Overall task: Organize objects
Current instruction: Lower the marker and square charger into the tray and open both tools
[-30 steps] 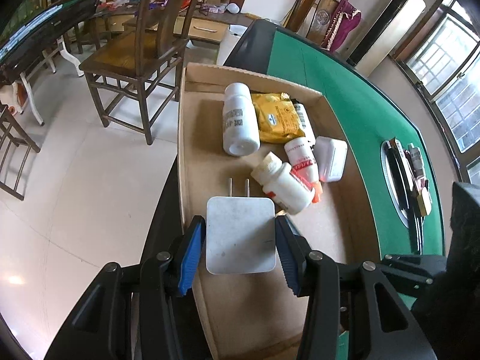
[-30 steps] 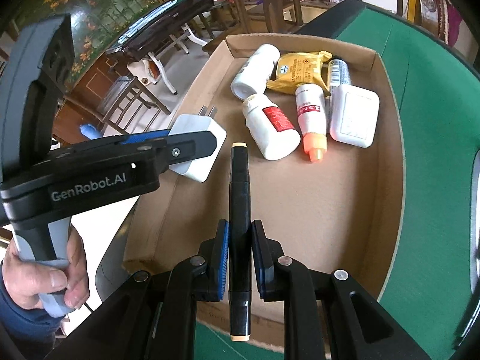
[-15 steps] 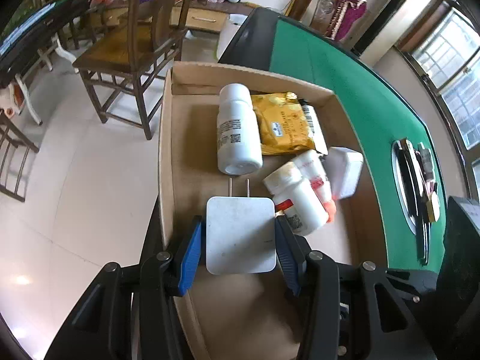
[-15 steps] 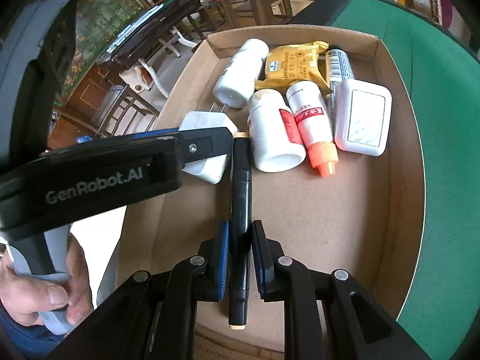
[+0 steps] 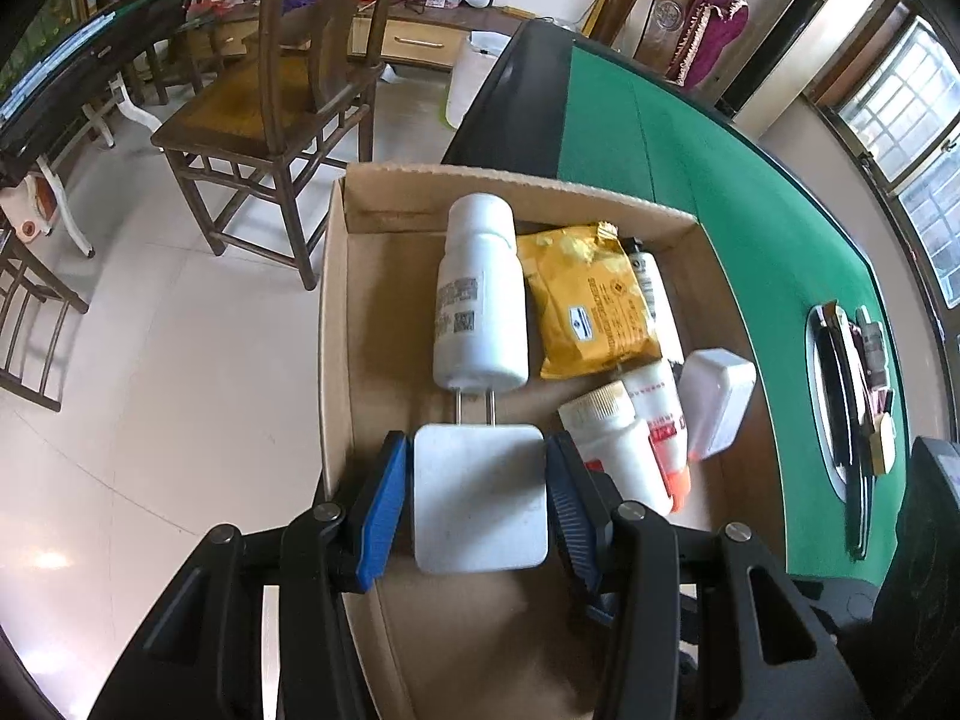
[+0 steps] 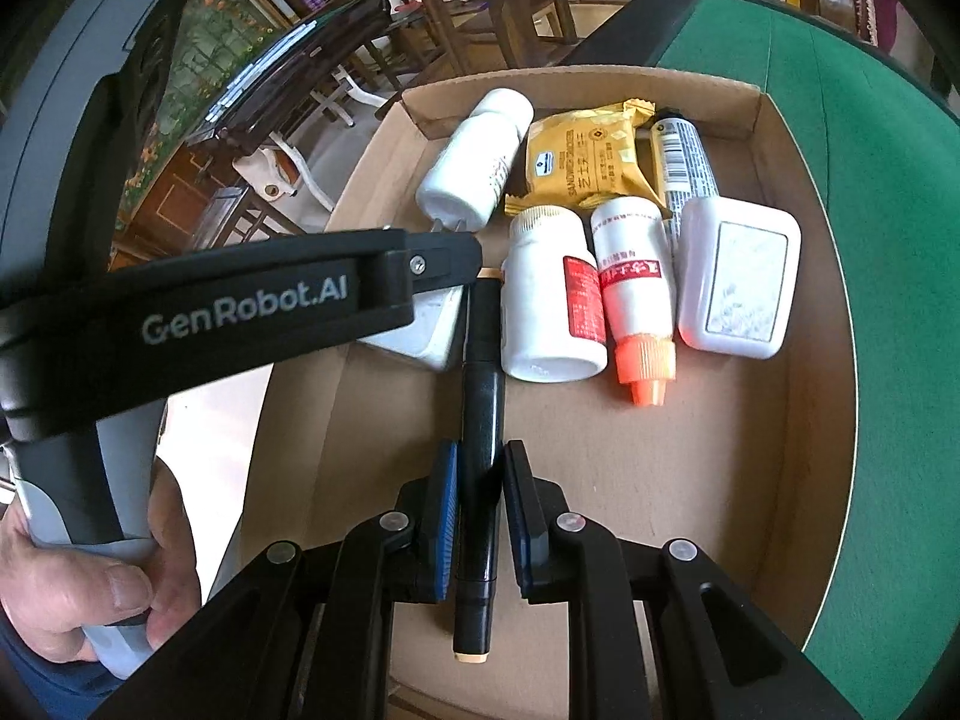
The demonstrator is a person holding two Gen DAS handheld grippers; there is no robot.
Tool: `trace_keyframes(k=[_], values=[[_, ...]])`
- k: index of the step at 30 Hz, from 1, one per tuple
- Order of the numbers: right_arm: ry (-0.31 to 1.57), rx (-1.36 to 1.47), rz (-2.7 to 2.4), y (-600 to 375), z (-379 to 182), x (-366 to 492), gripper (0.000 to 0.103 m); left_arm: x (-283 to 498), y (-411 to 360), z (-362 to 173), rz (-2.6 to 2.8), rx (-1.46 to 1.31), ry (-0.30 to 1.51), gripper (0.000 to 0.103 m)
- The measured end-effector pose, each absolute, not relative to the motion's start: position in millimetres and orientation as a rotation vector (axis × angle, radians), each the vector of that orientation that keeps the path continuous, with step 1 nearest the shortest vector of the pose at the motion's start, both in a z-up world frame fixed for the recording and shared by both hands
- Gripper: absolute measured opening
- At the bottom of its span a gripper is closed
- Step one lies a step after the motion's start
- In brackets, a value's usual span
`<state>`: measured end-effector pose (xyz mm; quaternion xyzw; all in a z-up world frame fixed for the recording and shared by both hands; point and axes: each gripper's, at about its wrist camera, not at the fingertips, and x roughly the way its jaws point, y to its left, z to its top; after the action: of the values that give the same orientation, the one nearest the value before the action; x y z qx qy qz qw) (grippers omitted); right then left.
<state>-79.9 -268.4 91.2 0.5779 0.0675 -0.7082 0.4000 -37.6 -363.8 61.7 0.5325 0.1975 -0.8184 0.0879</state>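
Table [image 5: 672, 138]: green felt top with a dark edge; your box sits on it at the near edge.
Box [image 6: 804, 396]: open cardboard tray; everything you are sorting lies inside it, bunched toward the far wall.
Left gripper [image 5: 480, 495]: you hold it part-way spread, blue pads pinching a white charger by its two flat sides, low over the box's left side.
Right gripper [image 6: 480, 510]: you hold it nearly pressed together, pads clamped on a black marker about a third of the way up from its near end.
Your hand [image 6: 90, 588]: wrapped round the left gripper's grey handle, seen in the right view.
Charger [image 5: 480, 498]: flat face toward the camera, its two prongs pointing at the big bottle's base; whether they touch it you cannot tell.
Big bottle [image 5: 480, 294]: white, on its side, cap toward the far wall.
Yellow packet [image 5: 591, 300]: lying flat just right of the big bottle.
White case [image 6: 738, 279]: rounded, at the right of the cluster.
Small bottle [image 6: 552, 294]: white with a red label, on its side, just right of the marker's far half.
Orange-cap bottle [image 6: 636, 294]: lies between the small bottle and the case.
Marker [image 6: 480, 414]: points away from you, its far tip beside the charger.
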Motion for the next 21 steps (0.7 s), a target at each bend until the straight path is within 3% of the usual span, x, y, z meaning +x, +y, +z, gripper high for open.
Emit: trace_keyframes(k=[11,17,21], values=[[0.164,1.453,-1.787,-276,94,-88,0.021,-45,-370,62,-2.444,1.564,0.615,0.046],[0.119,1.427,-1.784,-261,109,-85,0.029,-35,-374,74,-2.457,1.537,0.67,0.046],[0.082,1.411,-1.782,-250,120,-80,0.03,-26,-371,83,-2.47,1.519,0.685,0.047]])
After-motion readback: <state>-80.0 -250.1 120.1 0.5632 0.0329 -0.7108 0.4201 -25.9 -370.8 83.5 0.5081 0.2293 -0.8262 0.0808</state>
